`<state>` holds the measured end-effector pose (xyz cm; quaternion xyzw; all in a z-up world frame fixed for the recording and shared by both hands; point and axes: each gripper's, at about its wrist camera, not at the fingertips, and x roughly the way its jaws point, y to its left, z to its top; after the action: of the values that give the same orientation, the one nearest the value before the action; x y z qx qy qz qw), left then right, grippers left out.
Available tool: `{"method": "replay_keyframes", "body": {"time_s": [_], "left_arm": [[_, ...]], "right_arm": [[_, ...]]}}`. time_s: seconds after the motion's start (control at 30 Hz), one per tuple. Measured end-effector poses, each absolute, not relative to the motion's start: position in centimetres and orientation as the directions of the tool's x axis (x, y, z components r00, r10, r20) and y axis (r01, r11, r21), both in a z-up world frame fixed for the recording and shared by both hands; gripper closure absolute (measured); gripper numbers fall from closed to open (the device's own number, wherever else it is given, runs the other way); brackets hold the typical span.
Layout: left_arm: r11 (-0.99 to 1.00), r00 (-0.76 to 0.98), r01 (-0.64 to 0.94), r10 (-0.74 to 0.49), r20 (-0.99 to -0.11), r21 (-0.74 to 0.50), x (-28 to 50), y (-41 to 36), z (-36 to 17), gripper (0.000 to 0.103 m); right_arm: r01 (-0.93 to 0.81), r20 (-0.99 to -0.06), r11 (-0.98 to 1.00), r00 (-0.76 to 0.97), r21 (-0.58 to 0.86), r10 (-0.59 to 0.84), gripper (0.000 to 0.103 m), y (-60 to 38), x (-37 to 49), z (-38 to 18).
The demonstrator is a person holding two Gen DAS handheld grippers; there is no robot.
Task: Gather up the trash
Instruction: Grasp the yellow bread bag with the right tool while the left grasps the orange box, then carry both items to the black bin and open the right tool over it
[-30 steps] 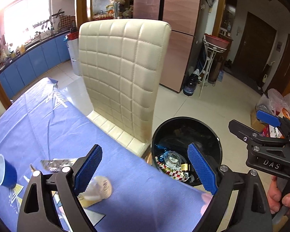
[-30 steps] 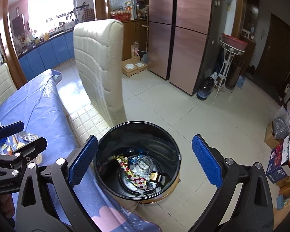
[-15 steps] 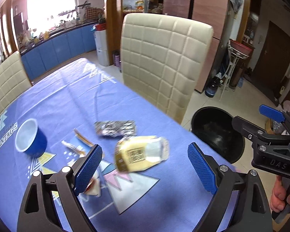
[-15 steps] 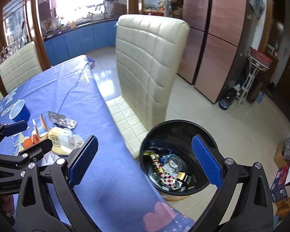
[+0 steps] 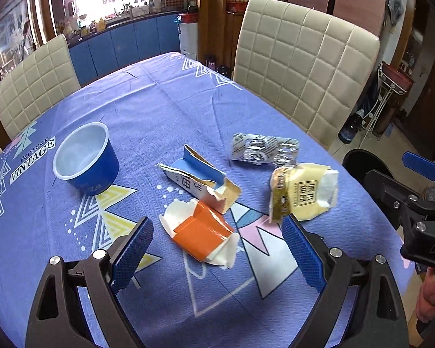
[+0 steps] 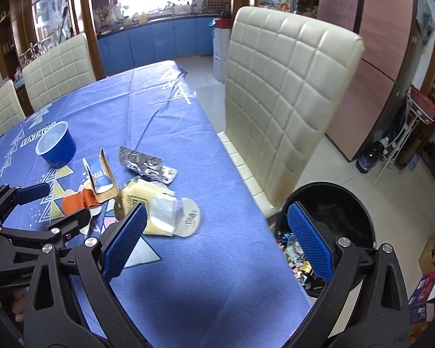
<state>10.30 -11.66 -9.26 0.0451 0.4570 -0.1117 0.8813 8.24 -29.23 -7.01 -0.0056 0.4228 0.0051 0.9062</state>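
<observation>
Trash lies on the blue tablecloth (image 5: 159, 110): a crushed orange-and-white carton (image 5: 201, 233), a torn blue-and-white box (image 5: 200, 179), a yellow wrapper (image 5: 303, 192), a silver foil packet (image 5: 264, 149) and a blue cup (image 5: 85, 159). My left gripper (image 5: 217, 253) is open and empty, just above and in front of the orange carton. My right gripper (image 6: 214, 243) is open and empty over the table's edge, between the yellow wrapper (image 6: 148, 208) and the black bin (image 6: 333, 208), which holds trash.
A cream quilted chair (image 5: 301, 63) stands at the table's right side beside the bin (image 5: 362, 165). Another cream chair (image 5: 32, 81) stands at the far left. Tiled floor (image 6: 362, 179), a metal stand and boxes lie to the right.
Both grippers have swung left from the bin toward the table. The left one now faces the pile of trash on the cloth. Both stay open and empty.
</observation>
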Motion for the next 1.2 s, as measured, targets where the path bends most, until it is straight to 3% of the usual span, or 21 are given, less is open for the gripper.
{"method": "replay_keyframes", "body": {"time_s": [0.3,0.33,0.4,0.5,0.77,0.8,0.87,0.93,0.97,1.07,1.2], "left_arm": [[0.965,0.504,0.261,-0.133,-0.853,0.003,12.1,-11.2,-12.6,0.017],[0.965,0.506,0.263,-0.123,-0.853,0.017,12.1,-11.2,-12.9,0.019],[0.961,0.5,0.275,-0.131,-0.856,0.014,12.3,-10.9,-13.3,0.037],[0.96,0.512,0.281,-0.147,-0.846,0.003,12.4,-10.2,-13.2,0.045],[0.965,0.54,0.261,-0.142,-0.83,0.005,11.9,-8.2,-12.9,0.053],[0.966,0.541,0.257,-0.138,-0.83,0.007,11.8,-8.0,-13.0,0.06],[0.967,0.54,0.254,-0.141,-0.83,0.001,11.6,-7.8,-13.0,0.061],[0.968,0.542,0.252,-0.139,-0.829,0.003,11.5,-7.8,-12.9,0.063],[0.968,0.546,0.25,-0.136,-0.827,0.006,11.4,-7.8,-12.9,0.065],[0.969,0.552,0.247,-0.133,-0.823,0.009,11.2,-8.0,-12.8,0.069],[0.968,0.574,0.248,-0.129,-0.809,0.022,10.6,-8.2,-12.4,0.074]], "right_arm": [[-0.045,-0.794,0.996,0.602,0.074,0.086,0.004,-27.1,11.6,-8.8],[-0.043,-0.799,0.995,0.594,0.091,0.099,0.004,-27.0,11.9,-9.1],[-0.037,-0.815,0.991,0.566,0.125,0.124,0.004,-26.7,12.4,-9.8],[-0.037,-0.827,0.988,0.544,0.147,0.143,0.004,-26.1,13.0,-10.4],[-0.068,-0.849,0.99,0.511,0.121,0.139,0.004,-23.8,14.3,-11.9],[-0.066,-0.854,0.992,0.504,0.112,0.13,0.004,-23.6,14.4,-12.2],[-0.061,-0.861,0.993,0.496,0.098,0.116,0.004,-23.4,14.4,-12.5],[-0.059,-0.857,0.994,0.505,0.088,0.105,0.011,-23.4,14.1,-12.6],[-0.063,-0.852,0.995,0.514,0.08,0.1,0.024,-23.4,13.9,-12.5],[-0.097,-0.839,0.994,0.535,0.058,0.101,0.038,-23.2,13.0,-12.1],[-0.128,-0.83,0.992,0.551,0.023,0.091,0.047,-23.2,11.7,-11.7]]}}
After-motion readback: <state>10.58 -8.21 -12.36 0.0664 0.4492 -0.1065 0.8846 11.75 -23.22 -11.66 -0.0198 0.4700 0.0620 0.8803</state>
